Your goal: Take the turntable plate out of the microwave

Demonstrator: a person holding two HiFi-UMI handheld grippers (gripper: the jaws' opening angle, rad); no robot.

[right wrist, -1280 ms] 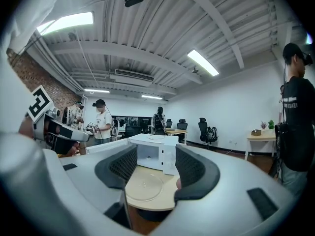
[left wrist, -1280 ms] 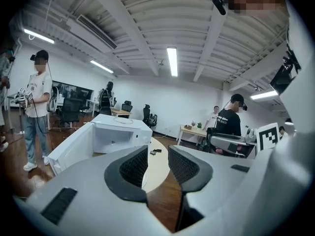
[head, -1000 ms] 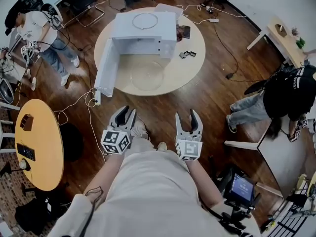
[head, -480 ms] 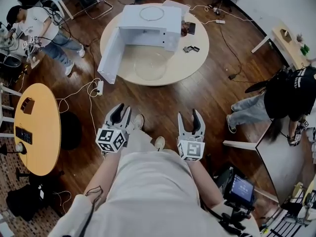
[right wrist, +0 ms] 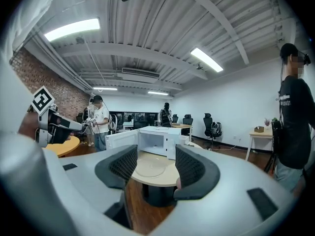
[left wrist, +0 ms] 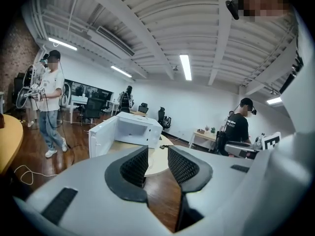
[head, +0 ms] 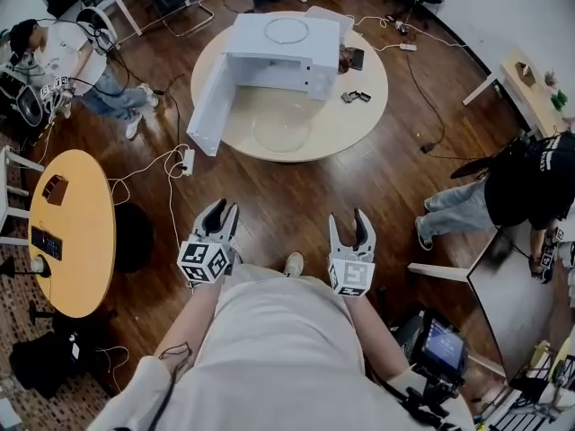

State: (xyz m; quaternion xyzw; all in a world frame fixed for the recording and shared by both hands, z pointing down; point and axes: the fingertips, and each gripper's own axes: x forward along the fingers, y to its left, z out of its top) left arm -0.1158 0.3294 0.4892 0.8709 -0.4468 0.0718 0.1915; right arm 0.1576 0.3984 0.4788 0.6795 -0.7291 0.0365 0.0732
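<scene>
The white microwave [head: 274,52] stands on a round table [head: 359,124] with its door [head: 208,108] swung open to the left. The clear glass turntable plate [head: 281,131] lies flat on the tabletop in front of the microwave. A thin ring [head: 286,30] rests on the microwave's roof. My left gripper [head: 222,214] and right gripper [head: 350,224] hover over the wooden floor, well short of the table, both open and empty. In the right gripper view the plate [right wrist: 150,171] and microwave [right wrist: 153,141] show between the open jaws of that gripper [right wrist: 155,156]. The left gripper [left wrist: 157,155] frames the microwave [left wrist: 129,131].
A yellow round table [head: 67,232] stands to my left. Cables and a power strip [head: 187,161] trail across the floor by the table. A phone [head: 357,58] and small parts [head: 355,97] lie on the table. A person in white [head: 63,52] and a person in black [head: 530,182] stand nearby.
Both grippers have slid lower in the head view, farther from the round table. Their jaws stay open and empty.
</scene>
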